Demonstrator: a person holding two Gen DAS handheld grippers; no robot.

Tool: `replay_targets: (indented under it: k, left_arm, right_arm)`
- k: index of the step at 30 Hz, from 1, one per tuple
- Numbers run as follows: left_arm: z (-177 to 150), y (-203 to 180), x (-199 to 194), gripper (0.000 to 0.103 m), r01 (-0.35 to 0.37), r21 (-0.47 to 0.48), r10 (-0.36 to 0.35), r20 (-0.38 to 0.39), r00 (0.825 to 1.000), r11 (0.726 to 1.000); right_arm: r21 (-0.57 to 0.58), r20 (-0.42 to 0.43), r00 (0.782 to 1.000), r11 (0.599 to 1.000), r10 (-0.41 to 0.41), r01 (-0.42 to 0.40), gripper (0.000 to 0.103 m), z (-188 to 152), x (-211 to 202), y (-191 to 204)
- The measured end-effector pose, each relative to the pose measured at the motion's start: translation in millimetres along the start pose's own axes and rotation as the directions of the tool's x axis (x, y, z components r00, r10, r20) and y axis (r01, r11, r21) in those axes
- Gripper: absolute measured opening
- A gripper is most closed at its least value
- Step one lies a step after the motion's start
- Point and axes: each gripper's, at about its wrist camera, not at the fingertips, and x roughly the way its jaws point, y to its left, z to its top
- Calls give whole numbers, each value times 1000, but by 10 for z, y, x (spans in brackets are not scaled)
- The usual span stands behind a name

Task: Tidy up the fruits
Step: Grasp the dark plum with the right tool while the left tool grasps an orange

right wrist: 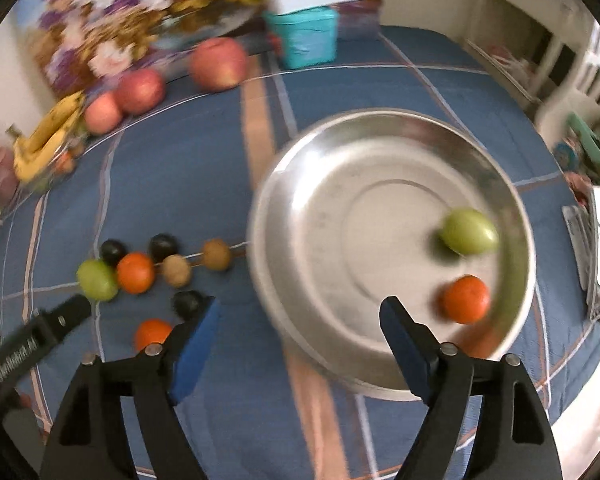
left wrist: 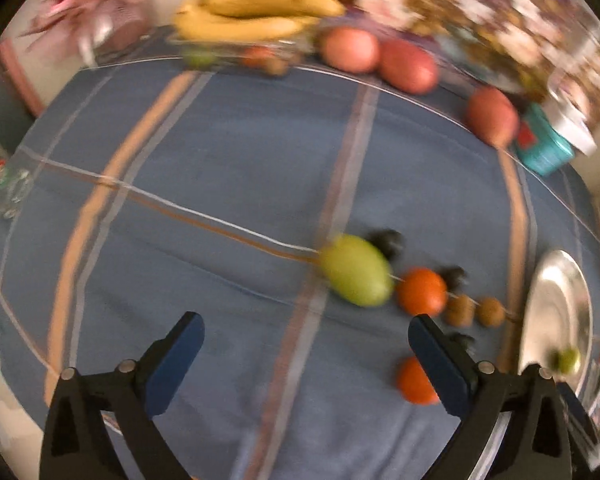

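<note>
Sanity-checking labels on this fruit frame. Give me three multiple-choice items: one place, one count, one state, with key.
1. Where is the metal bowl relative to the loose fruit on the cloth?
A. left of it B. right of it C. on top of it

2. How many fruits lie in the bowl?
A. none B. two C. four

3. The right gripper is:
A. open, empty B. shut on a fruit C. out of view

Key: B, the loose fruit lies to its left; B, a green fruit and an orange fruit; A, fingers spread, nothing between.

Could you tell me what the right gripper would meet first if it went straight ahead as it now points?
Probably the metal bowl: the right gripper, jaws open, points at its near rim, though depth is unclear.
</note>
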Motion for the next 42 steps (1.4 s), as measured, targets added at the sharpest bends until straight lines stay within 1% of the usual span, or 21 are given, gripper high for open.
replay_targets:
  k: [2,5,8,10,11,12,13,14,18,21,24,27,28,30,31,32,36,38,40,42]
  left_arm:
    - [55,177,-11,103,-18,-34,19,10,1000,999]
    - [79,348,-74,103,-27,-70,29,23,999,997]
    - [137,409,-87,103,-24,-83,28,40,999,996]
    - [126,424,-94,103,-20,-74,24,44,999,997]
    - [127,434,-86,103,-18,-68,21,45,999,998]
    - [125,423,-79,103,-16,-62,18,45,999,998]
    - [130,405,-73,103,-14,-56,16,43,999,998]
    - [132,374,-65,103,-12,-46,14,42,999,999]
    - [118,293,3,103,-10,-16,11,39,999,1000]
    - [106,252,101,103,-26,7,26,15,1000,1000]
    - [102,231,164,103,-39,17,39,2,999,999]
    - [87,178,229,103,-51,43,51,-11,999,998]
    - [79,165,259,103,-50,43,51,-21,998,998]
    - [64,155,313,103,-41,31,42,-41,998,999]
    - [54,147,343,103,-35,25,36,-53,998,999]
    - [46,138,383,103,-41,23,42,-64,997,999]
    - [46,138,463,103,-47,16,48,-83,995,999]
    - [67,150,482,103,-36,-1,36,-88,996,999]
    - [77,159,490,103,-31,-4,31,-87,996,1000]
    - [76,185,493,103,-30,-4,29,-89,996,1000]
  right_arm:
    - [-14,3,1000,1000,25,-25,88,-14,5,116]
    - [-24,15,998,998,64,-64,88,-27,-23,262]
    - [-41,22,996,996,81,-80,88,-28,-24,393]
    - [-45,23,996,995,87,-86,89,-30,-9,463]
    - [-43,21,995,995,93,-92,91,-44,-21,462]
    - [-41,20,995,994,98,-97,94,-40,-9,478]
    - [-37,16,994,994,104,-103,101,-44,7,491]
    - [-33,14,994,993,111,-110,102,-33,32,497]
    - [-18,-8,990,990,139,-139,102,-34,93,542]
    - [-42,-28,985,985,168,-169,102,-34,160,609]
    - [-70,-41,986,984,159,-162,102,-47,237,659]
    - [-73,-31,990,988,135,-137,102,-41,299,664]
    - [-72,-25,992,989,126,-128,101,-36,314,664]
    - [-77,-9,993,990,118,-119,93,-32,331,662]
    - [-84,-7,994,990,114,-114,84,-31,346,667]
    - [-91,-13,994,990,111,-112,78,-36,369,678]
    - [-101,-41,994,989,100,-104,76,-75,459,679]
    - [-101,-46,993,989,107,-111,68,-93,498,680]
    - [-103,-41,992,987,117,-121,64,-100,501,693]
    - [-120,-37,992,985,119,-123,56,-103,488,729]
